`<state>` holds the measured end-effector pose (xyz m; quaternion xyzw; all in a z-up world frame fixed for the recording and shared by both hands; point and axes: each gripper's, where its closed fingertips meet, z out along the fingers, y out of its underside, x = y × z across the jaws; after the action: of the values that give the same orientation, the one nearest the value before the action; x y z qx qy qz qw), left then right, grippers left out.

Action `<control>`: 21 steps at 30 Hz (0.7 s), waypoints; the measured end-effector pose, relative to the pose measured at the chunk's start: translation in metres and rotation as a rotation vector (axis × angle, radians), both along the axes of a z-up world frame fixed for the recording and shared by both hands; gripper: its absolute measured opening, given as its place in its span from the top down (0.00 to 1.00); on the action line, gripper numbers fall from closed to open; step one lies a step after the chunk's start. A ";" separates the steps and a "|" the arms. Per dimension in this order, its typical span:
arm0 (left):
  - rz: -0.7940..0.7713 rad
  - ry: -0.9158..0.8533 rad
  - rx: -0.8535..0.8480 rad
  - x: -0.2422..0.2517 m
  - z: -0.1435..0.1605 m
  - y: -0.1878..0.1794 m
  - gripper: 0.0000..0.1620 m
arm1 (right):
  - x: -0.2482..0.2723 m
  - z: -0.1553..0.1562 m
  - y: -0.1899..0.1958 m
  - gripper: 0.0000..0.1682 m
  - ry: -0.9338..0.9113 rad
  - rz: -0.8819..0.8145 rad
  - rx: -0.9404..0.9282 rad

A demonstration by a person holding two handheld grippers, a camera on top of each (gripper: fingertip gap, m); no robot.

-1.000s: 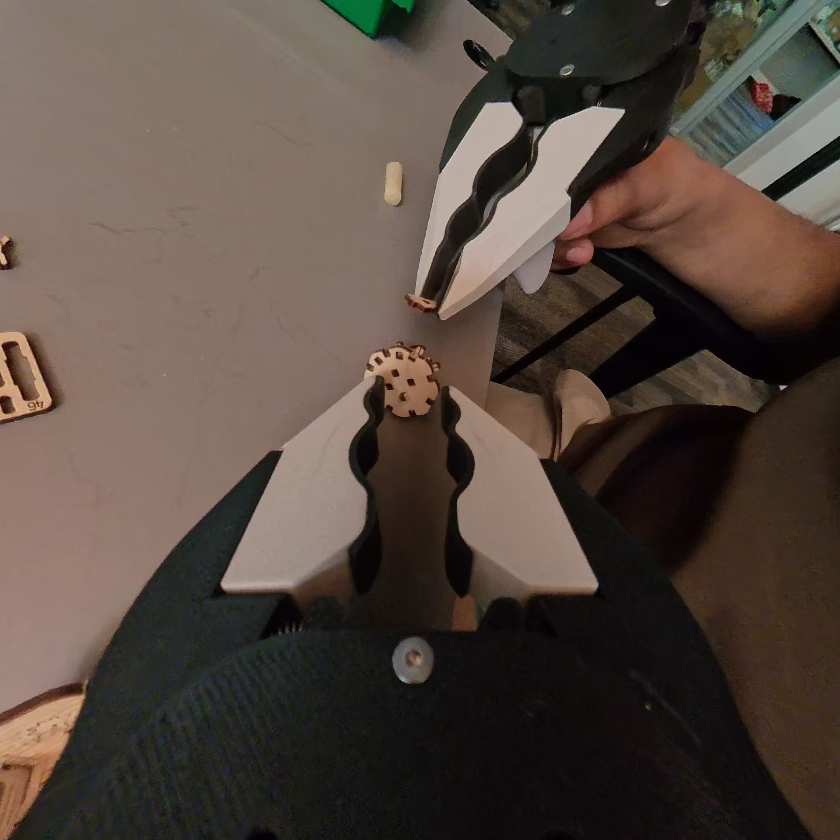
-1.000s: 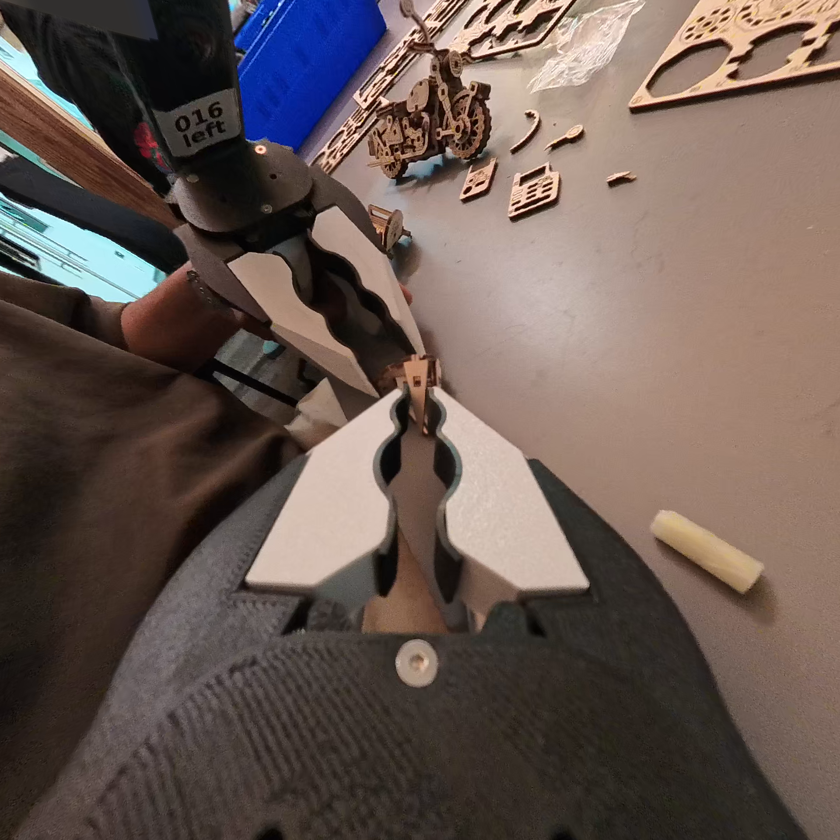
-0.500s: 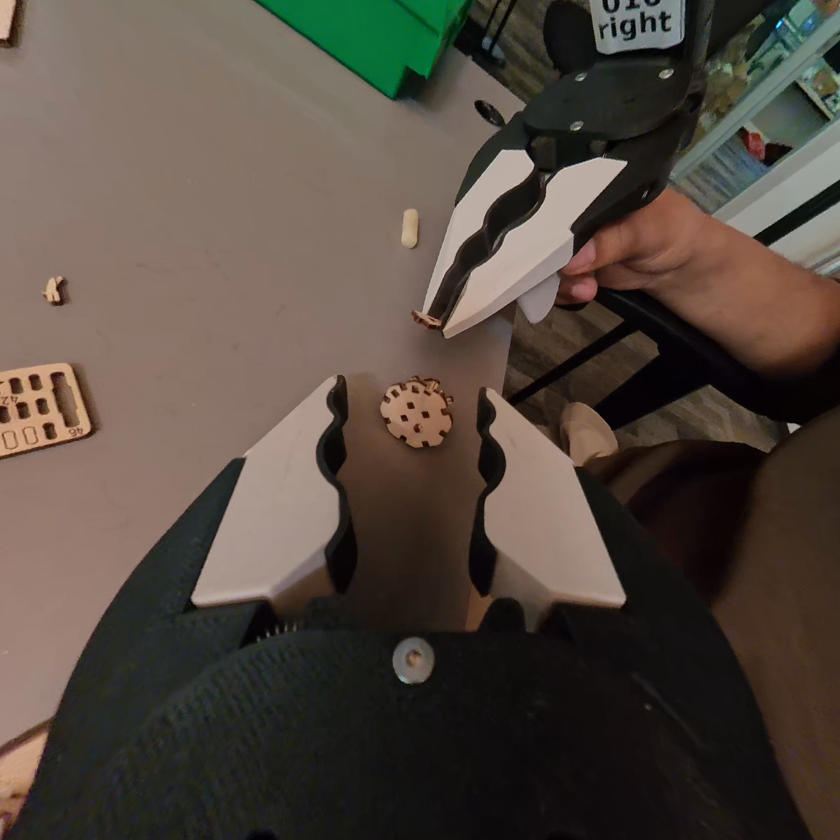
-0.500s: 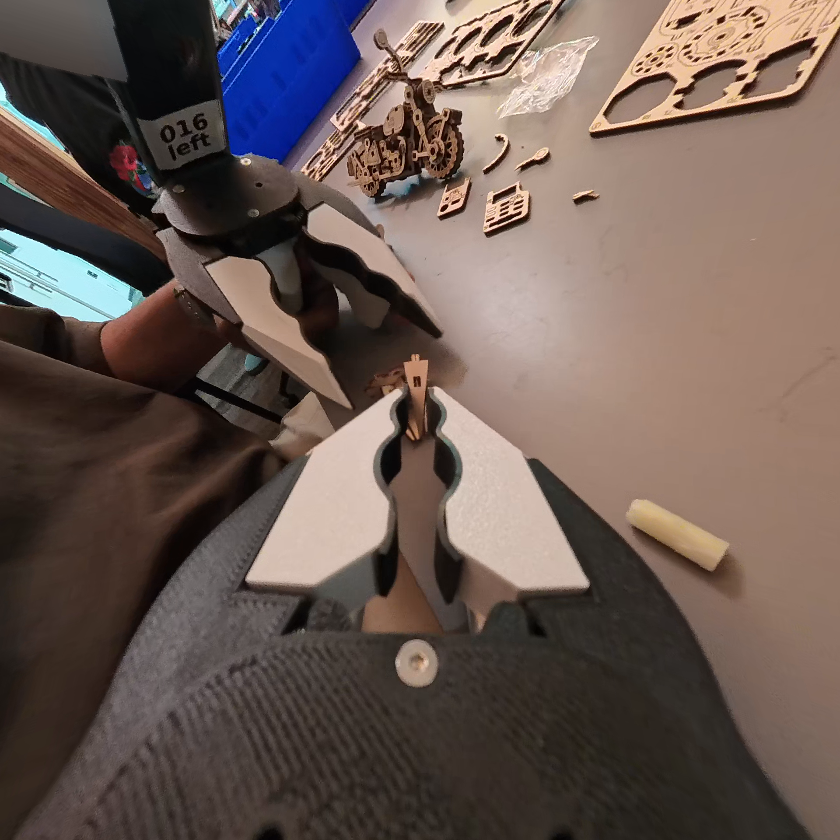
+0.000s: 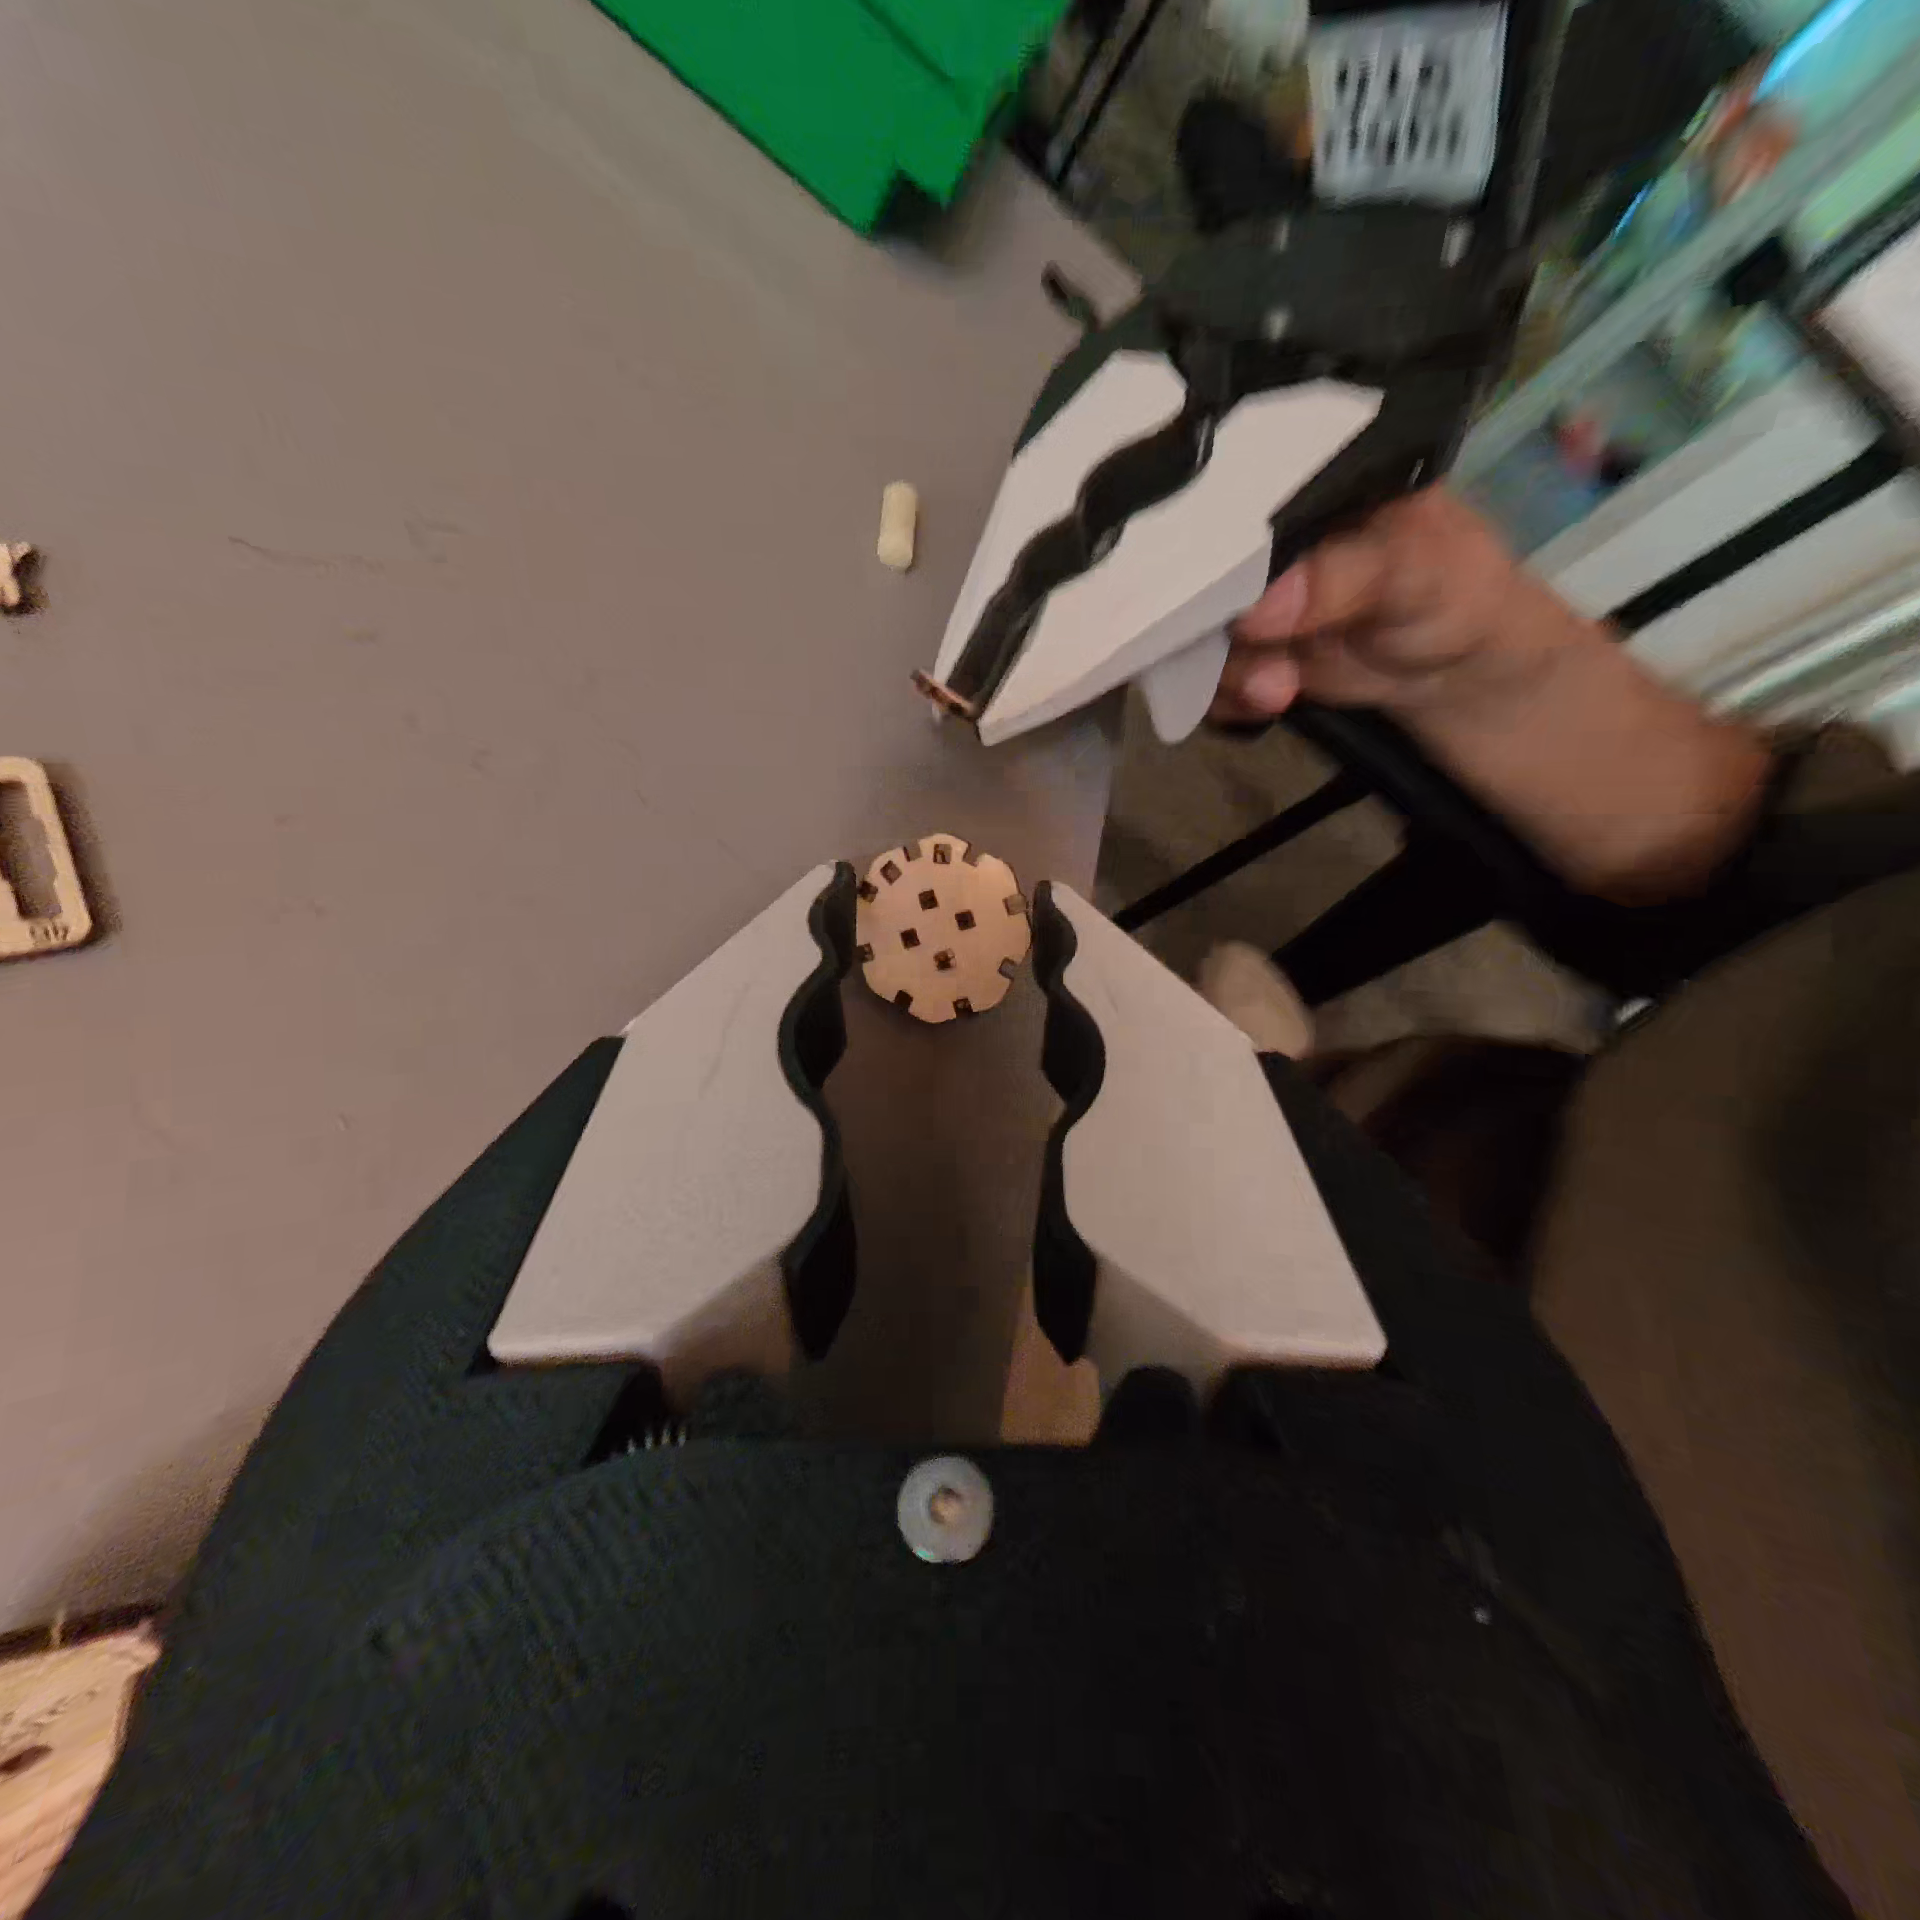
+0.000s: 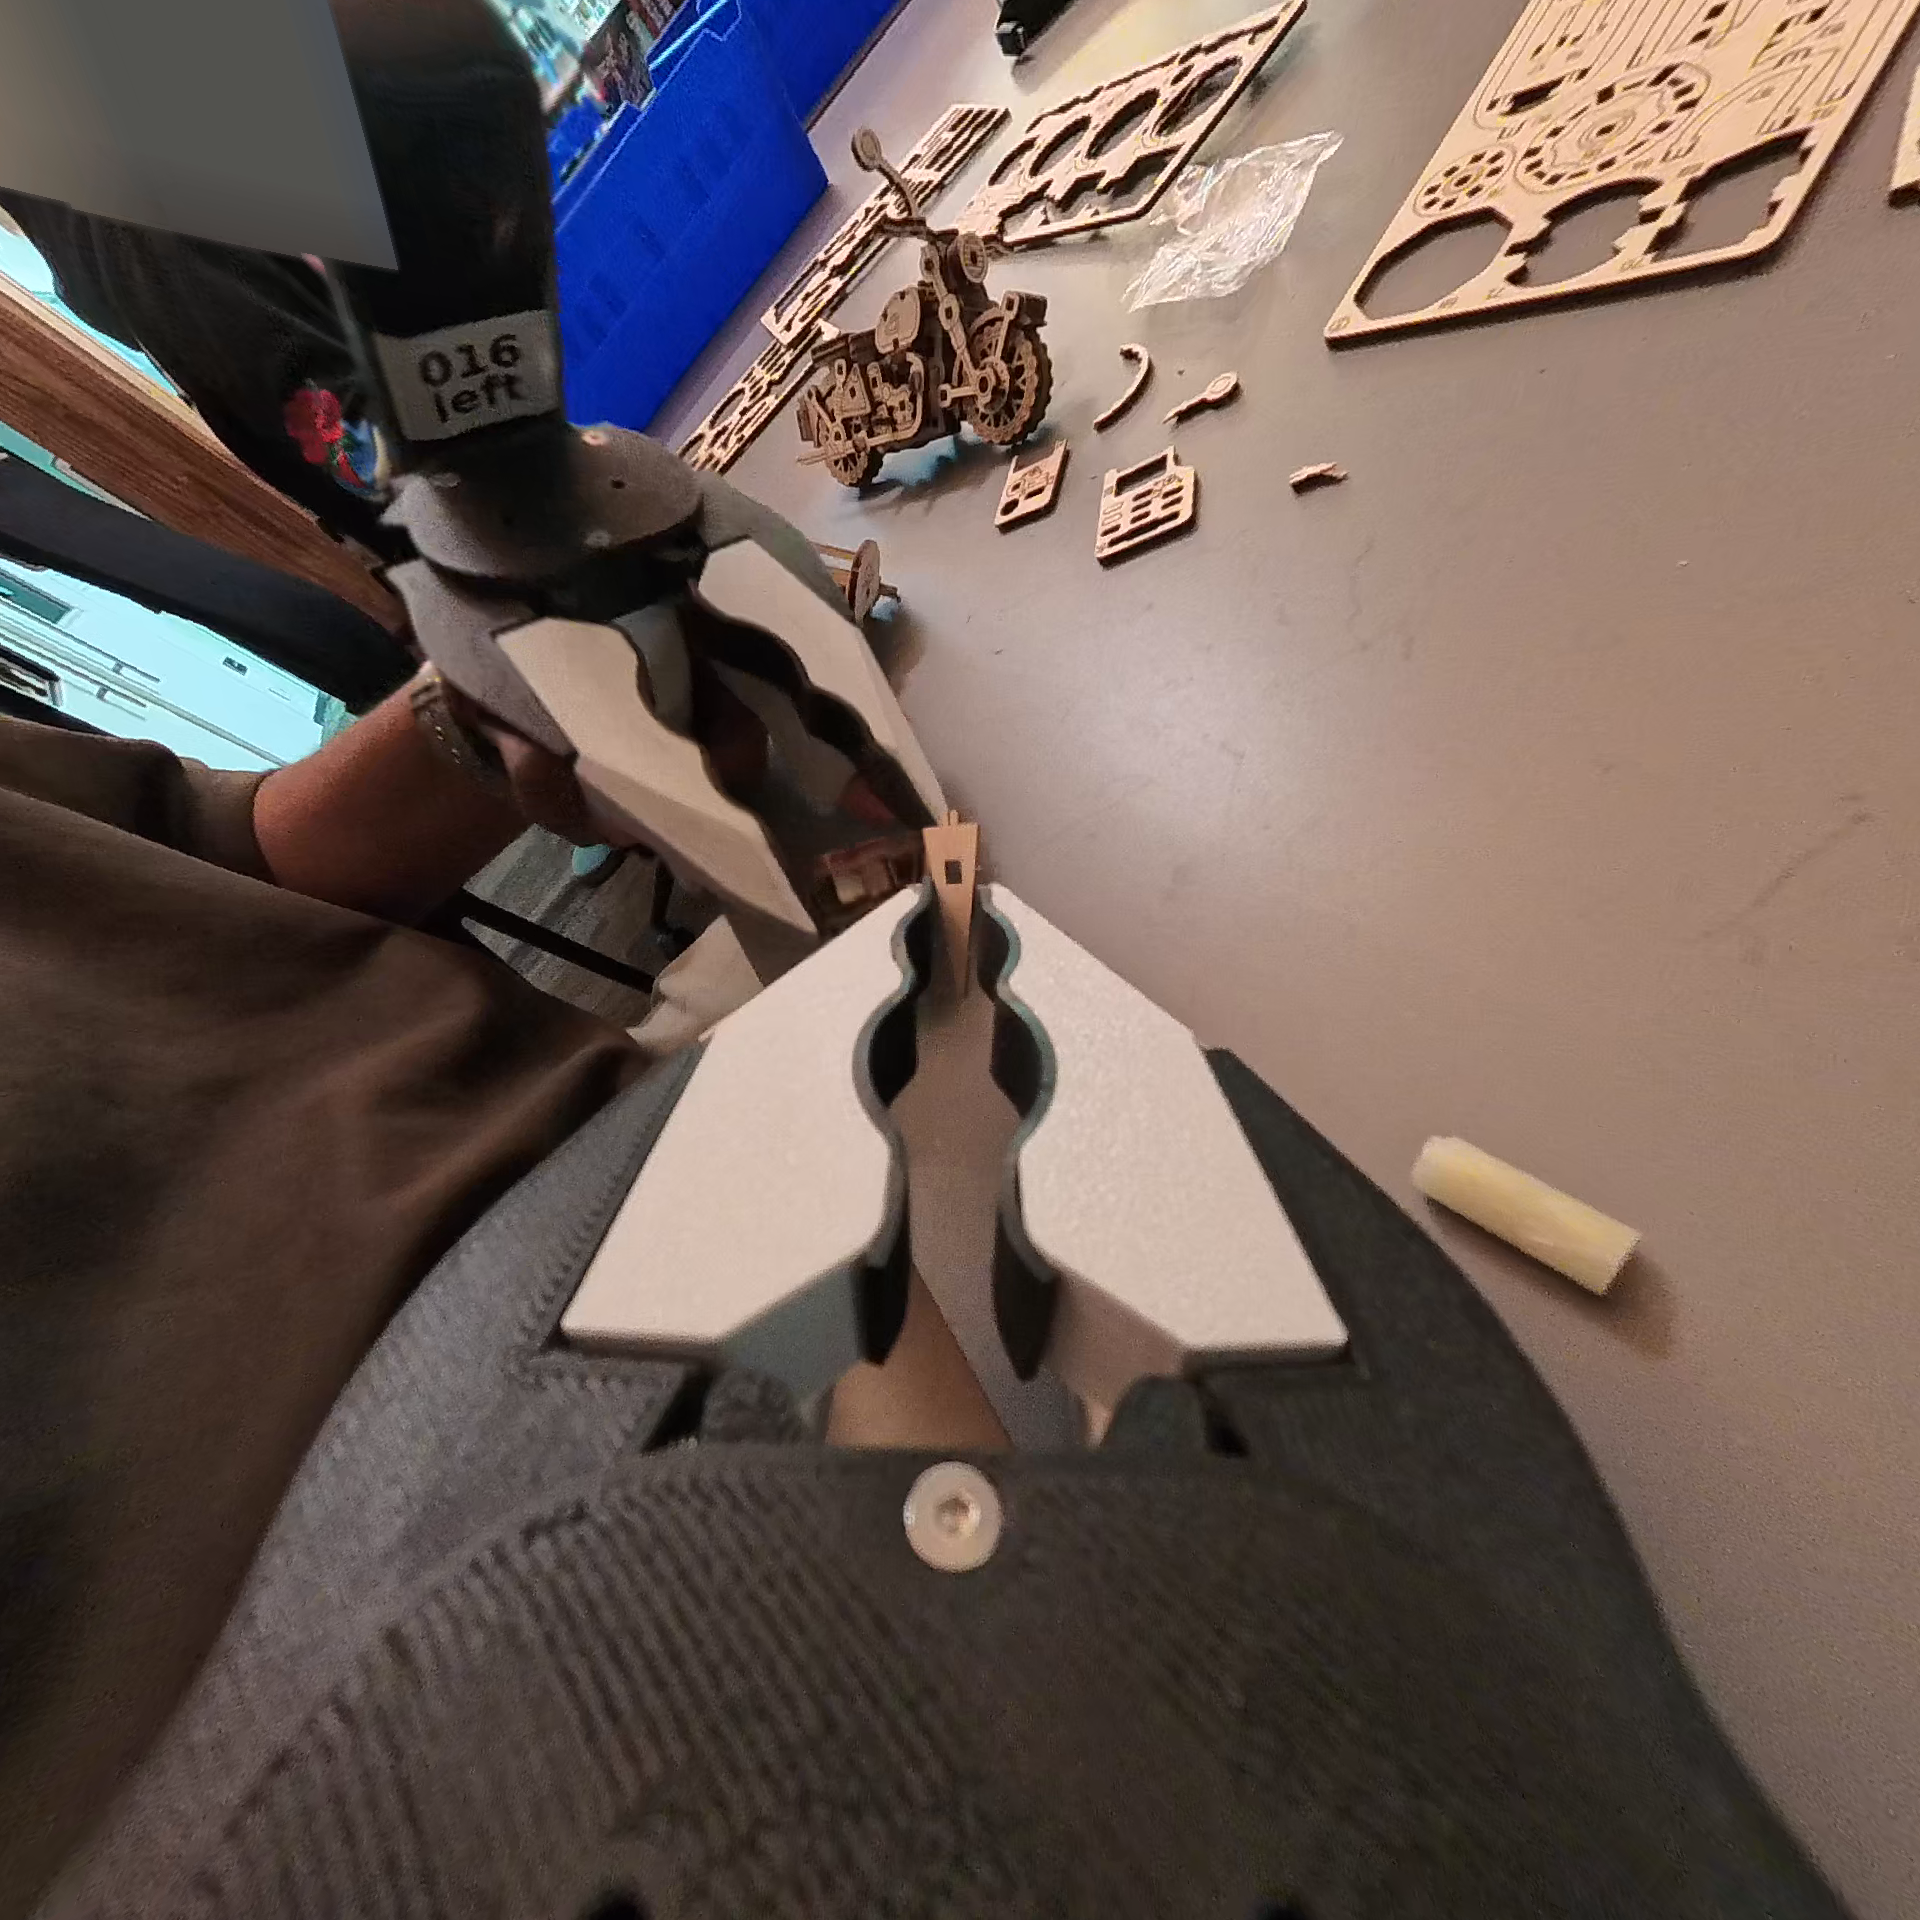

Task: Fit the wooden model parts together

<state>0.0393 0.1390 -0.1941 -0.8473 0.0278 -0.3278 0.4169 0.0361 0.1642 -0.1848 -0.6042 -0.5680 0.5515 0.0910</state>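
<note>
A round wooden disc [image 5: 940, 935] with square holes and a notched rim sits between the fingertips of my left gripper [image 5: 935, 896], which is shut on it near the table's edge. In the right wrist view the left gripper [image 6: 871, 871] has the disc [image 6: 854, 875] partly hidden in it. My right gripper [image 6: 951, 902] is shut on a small flat wooden piece [image 6: 954, 862] that sticks out past its tips. In the left wrist view the right gripper [image 5: 961, 709] hovers a short way beyond the disc with the piece [image 5: 938, 693].
An assembled wooden motorcycle [image 6: 925, 353], cut-out wooden sheets [image 6: 1621, 156], plastic wrap [image 6: 1226, 218] and small part panels [image 6: 1143, 504] lie farther out on the grey table. A cream cylinder [image 6: 1522, 1226] lies to the right. A green box [image 5: 831, 94] and a blue box [image 6: 675, 239] stand at the back.
My left gripper opened and left the disc on the table, then closed on it again. My right gripper stayed shut on the small piece and hovers just beyond.
</note>
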 end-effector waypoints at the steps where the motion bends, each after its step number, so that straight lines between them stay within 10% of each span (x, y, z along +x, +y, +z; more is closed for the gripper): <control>1: 0.041 -0.088 0.012 -0.005 0.006 0.003 0.80 | 0.000 0.001 0.001 0.97 0.004 -0.005 -0.002; 8: 0.201 -0.559 0.126 -0.034 0.055 0.011 0.81 | 0.000 -0.010 0.007 0.97 -0.040 -0.024 0.063; 21: 0.175 -0.503 0.258 -0.032 0.072 0.008 0.81 | 0.001 -0.024 -0.002 0.97 -0.075 0.031 0.254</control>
<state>0.0074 0.1472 -0.1224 -0.6786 -0.1080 -0.4842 0.5416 0.0375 0.1624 -0.2089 -0.5990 -0.6455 0.4535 0.1368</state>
